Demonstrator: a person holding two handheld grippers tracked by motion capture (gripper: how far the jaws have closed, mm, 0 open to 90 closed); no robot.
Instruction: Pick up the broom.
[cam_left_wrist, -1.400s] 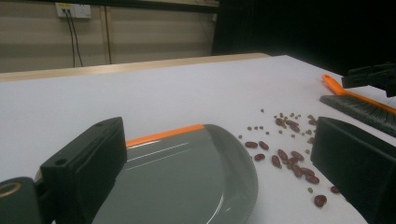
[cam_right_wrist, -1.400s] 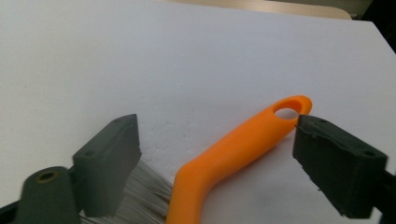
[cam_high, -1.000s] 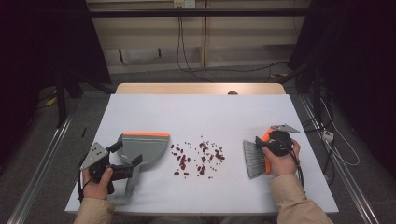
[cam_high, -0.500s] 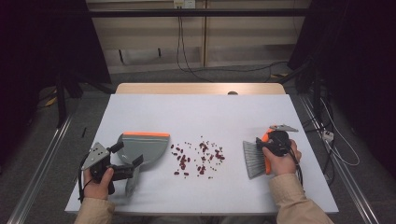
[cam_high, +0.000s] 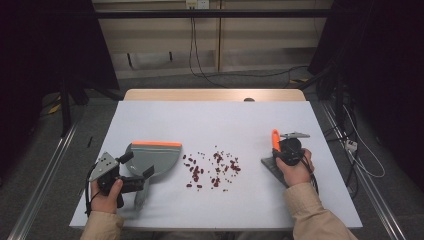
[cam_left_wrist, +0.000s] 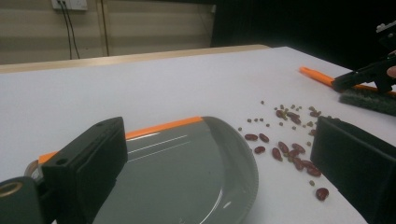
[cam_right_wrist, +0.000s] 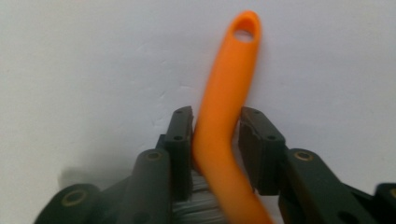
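At a white table (cam_high: 215, 120), a person works w/ a two-jaw gripper in each hand. The right gripper (cam_high: 280, 150) sits near the table's right side, over a small brush (cam_high: 274, 142); its jaws have just been closing, and the right gripper view shows them clamped on the brush's orange handle (cam_right_wrist: 226, 107), one pad on each side, w/ grey bristles (cam_right_wrist: 198, 200) visible below, between the jaws. The handle's free end, w/ a hang hole, points away from the hand along the tabletop. In the high view the brush head lies on the table just beside the right hand (cam_high: 295, 170).

At front left, the left gripper (cam_high: 134, 175) is at the rear of a grey dustpan (cam_high: 152, 157) w/ an orange edge strip; the pan lies flat on the table, strip on the far side. In the left gripper view the two black jaws stand wide apart, the pan (cam_left_wrist: 187, 172) between them; whether the pads press on it can't be told.

Btwn pan and brush, a scatter of dark red beans (cam_high: 212, 170) and smaller bits lies on the table, just right of the pan, well apart from the brush.
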